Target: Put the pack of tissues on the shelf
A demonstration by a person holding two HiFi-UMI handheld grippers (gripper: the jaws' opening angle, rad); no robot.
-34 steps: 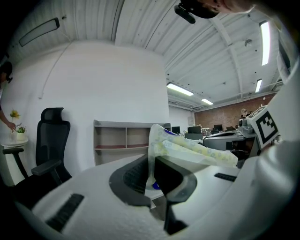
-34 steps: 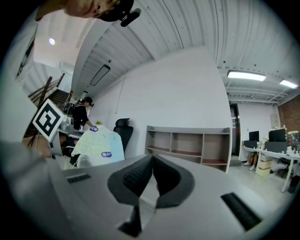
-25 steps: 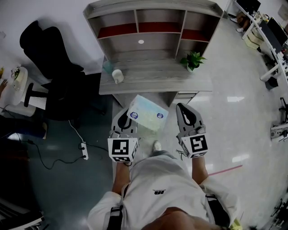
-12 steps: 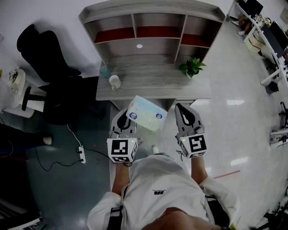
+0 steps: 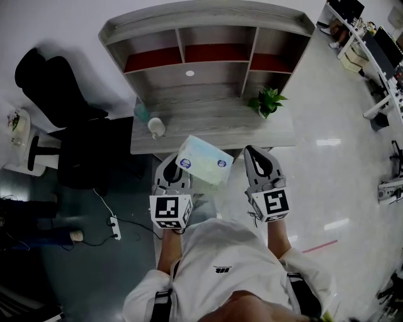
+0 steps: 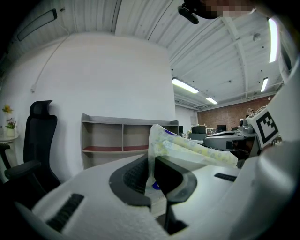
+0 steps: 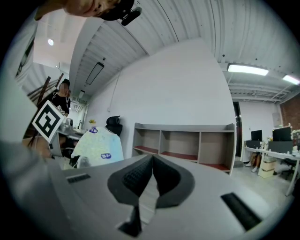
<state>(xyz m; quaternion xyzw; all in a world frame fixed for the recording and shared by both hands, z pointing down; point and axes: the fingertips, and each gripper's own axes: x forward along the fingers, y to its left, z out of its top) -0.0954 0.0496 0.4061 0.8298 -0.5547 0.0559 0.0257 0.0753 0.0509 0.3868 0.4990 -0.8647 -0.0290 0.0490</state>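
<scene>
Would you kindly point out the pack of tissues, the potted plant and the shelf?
pack of tissues (image 5: 203, 160), head view, middle of its top face.
potted plant (image 5: 267, 100), head view, its leaves.
shelf (image 5: 208, 16), head view, its top board.

Cup (image 5: 155, 127) and plant (image 5: 267, 102) front the shelf's (image 5: 208, 14) outer bays

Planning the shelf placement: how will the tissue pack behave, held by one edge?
Probably soft: the tissue pack pinches flat at its edge in the jaws of the left gripper. Likely light, since that edge grip alone carries it. It may sag or swing when set down.
</scene>
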